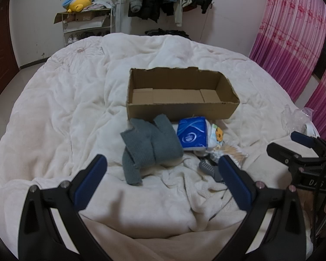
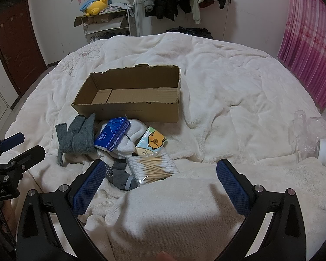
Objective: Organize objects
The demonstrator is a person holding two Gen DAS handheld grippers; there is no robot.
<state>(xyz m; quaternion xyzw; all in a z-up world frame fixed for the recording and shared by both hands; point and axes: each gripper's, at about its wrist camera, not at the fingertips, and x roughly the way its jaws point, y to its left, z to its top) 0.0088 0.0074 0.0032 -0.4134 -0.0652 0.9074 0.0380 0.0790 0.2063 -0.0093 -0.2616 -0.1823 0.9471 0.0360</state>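
Starting at the left of the right wrist view: the left gripper pokes in at the left edge, and in its own view its fingers are spread wide with nothing between them. Just right of it the grey knit piece lies crumpled, touching the blue tissue pack, which leans on white socks. Next come the cartoon tissue pack and, lower center, the cotton swab bag beside dark grey grip socks. The right gripper hovers over the blanket, also spread open and empty. The cardboard box sits empty in the upper middle, right behind the pile.

I'd guess nothing's been packed yet. Best bet is grabbing the knit piece with the left by its thick folded bit so it doesn't unravel, and lifting clear over the box's near wall before letting go.
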